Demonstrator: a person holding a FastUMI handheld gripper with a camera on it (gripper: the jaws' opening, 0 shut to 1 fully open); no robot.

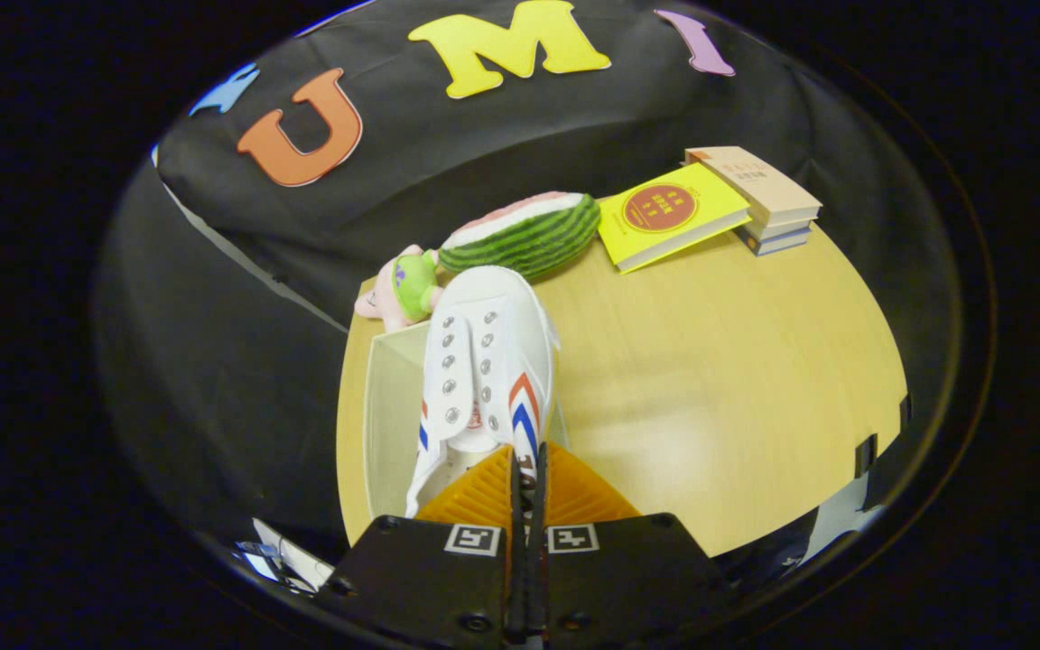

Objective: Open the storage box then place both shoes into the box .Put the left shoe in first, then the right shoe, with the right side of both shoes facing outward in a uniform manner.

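A white canvas shoe [484,361] with red and blue stripes hangs from my gripper [527,478], toe pointing away. Both fingers are pressed together on the shoe's heel collar. The shoe hovers over the open whitish storage box [389,406], which stands at the table's left edge, just left of the fingers. I cannot tell whether the sole touches the box. The box's inside is partly hidden behind the shoe.
Beyond the shoe lie a watermelon-slice plush [529,236] and a small pink and green toy [403,289]. A yellow book [669,217] and a stack of books [768,199] sit at the far right of the wooden table [719,361].
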